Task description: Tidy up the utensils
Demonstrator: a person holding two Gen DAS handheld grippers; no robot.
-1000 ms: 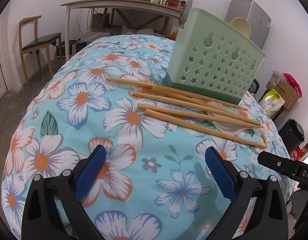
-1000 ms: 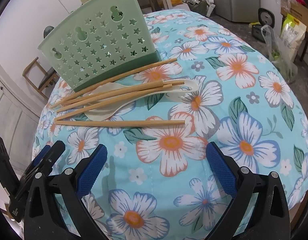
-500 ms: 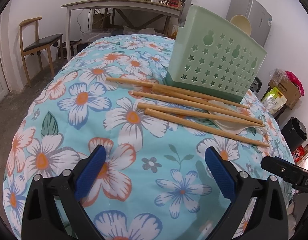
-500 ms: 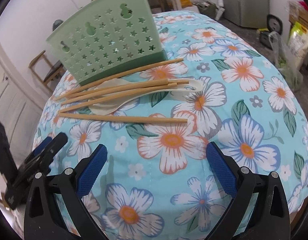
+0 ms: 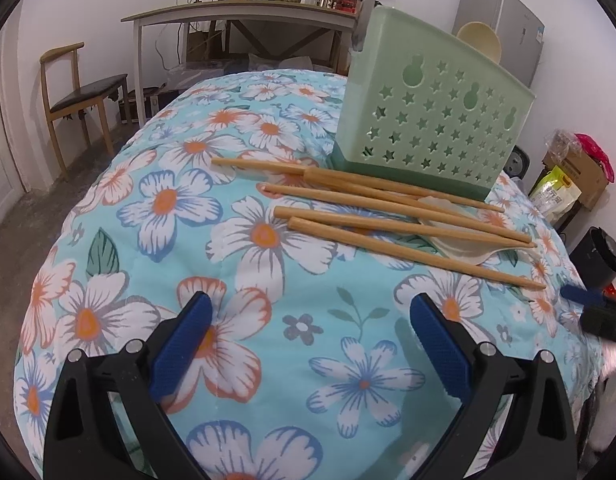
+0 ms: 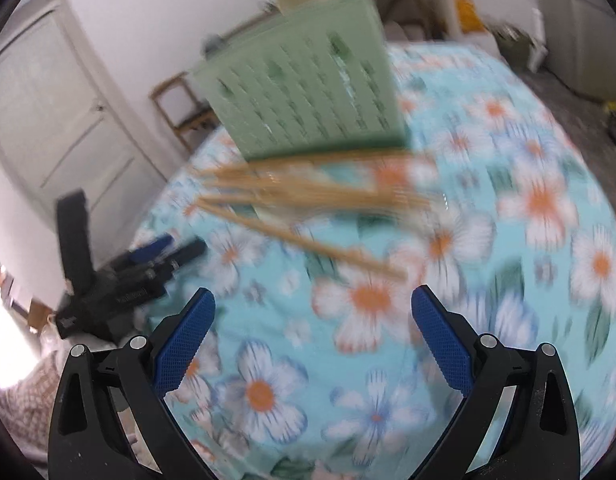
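Both claws, left gripper [image 5: 309, 322] and right gripper [image 6: 311, 318], gape wide and empty; wooden chopsticks [image 5: 387, 216] lie beside the green utensil basket [image 5: 431, 120].

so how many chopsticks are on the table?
5, all lying in front of the basket: nearest the basket, next, a short one between them, fourth, closest. More may be hidden.

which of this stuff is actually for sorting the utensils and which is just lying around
For the job:
- wooden chopsticks, loose on the floral cloth
- pale spoon under them
- green holder behind them
- left hand-held gripper and right hand-held gripper, both open and empty

Just lying about:
- wooden chair
- cluttered desk
- grey fridge
- bags on the floor
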